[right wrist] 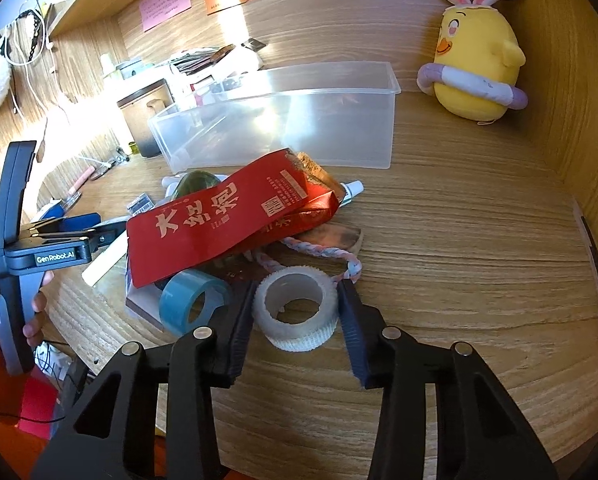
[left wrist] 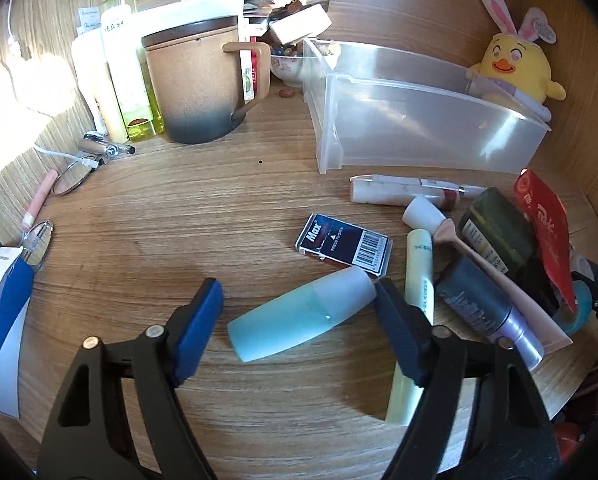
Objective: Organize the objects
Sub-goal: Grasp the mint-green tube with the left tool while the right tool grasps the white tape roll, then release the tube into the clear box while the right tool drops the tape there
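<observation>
Where the wooden surface meets the back wall, one clear bin lies empty, the largest thing on it. One yellow plush chick sits just behind the bin's far corner, and one brown mug with a lid stands to the bin's left, beside three tall bottles.

One red packet lies on top of the clutter in front of the bin. Near it lie one dark green box, one dark tube with a lilac cap, one pale green stick and one navy staple box.

One pale blue bottle lies on its side between the jaws of the left gripper. They stand apart: the right one touches the bottle's cap, the left one is clear of it.

Two tape rolls lie side by side at the near edge of the pile. The blue roll leans against the clutter. The white roll sits between the jaws of the right gripper, which are close against its two sides; I cannot tell whether they press it.
</observation>
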`<control>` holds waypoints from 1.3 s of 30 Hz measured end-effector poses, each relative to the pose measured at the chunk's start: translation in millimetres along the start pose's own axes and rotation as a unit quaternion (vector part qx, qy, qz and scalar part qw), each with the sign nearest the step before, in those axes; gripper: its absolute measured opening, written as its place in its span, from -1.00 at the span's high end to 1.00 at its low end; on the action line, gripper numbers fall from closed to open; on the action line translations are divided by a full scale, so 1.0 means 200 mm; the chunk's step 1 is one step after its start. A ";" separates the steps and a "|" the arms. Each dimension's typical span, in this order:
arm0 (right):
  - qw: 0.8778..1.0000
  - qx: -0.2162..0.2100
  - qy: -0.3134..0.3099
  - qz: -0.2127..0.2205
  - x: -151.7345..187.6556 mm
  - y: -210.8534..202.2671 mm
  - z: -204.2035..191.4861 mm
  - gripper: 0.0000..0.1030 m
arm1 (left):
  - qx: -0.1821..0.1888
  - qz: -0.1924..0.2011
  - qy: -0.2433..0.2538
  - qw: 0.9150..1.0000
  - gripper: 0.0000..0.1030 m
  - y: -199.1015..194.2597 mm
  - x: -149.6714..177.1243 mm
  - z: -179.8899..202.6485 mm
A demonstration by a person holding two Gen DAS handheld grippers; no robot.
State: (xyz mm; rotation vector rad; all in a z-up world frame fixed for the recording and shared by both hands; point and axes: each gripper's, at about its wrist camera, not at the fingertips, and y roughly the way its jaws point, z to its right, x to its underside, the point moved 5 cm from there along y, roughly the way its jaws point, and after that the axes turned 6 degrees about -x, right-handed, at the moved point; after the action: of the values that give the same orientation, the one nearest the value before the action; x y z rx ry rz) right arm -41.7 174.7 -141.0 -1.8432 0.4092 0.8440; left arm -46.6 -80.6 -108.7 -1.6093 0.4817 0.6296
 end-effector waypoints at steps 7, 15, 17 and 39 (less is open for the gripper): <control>1.000 0.000 -0.001 0.013 -0.02 -0.03 0.00 0.28 | 0.005 0.003 -0.008 1.000 0.40 -0.01 -0.02 -0.03; 0.999 0.002 0.002 0.041 -0.09 -0.11 0.02 0.28 | 0.010 0.001 -0.010 1.000 0.53 -0.03 -0.01 -0.07; 0.999 0.003 0.002 0.045 -0.11 -0.12 0.03 0.28 | 0.010 0.004 -0.013 1.000 0.53 -0.04 -0.02 -0.08; 0.992 -0.009 -0.050 0.117 -0.58 -0.13 0.00 0.28 | 0.059 0.115 -0.016 0.991 0.73 -0.31 -0.45 0.06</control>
State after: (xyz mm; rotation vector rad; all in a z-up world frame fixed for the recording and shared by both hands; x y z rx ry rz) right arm -105.8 173.4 -41.3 -1.7819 0.5636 1.0986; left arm -77.1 -65.2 -4.2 -1.4413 0.6749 0.7838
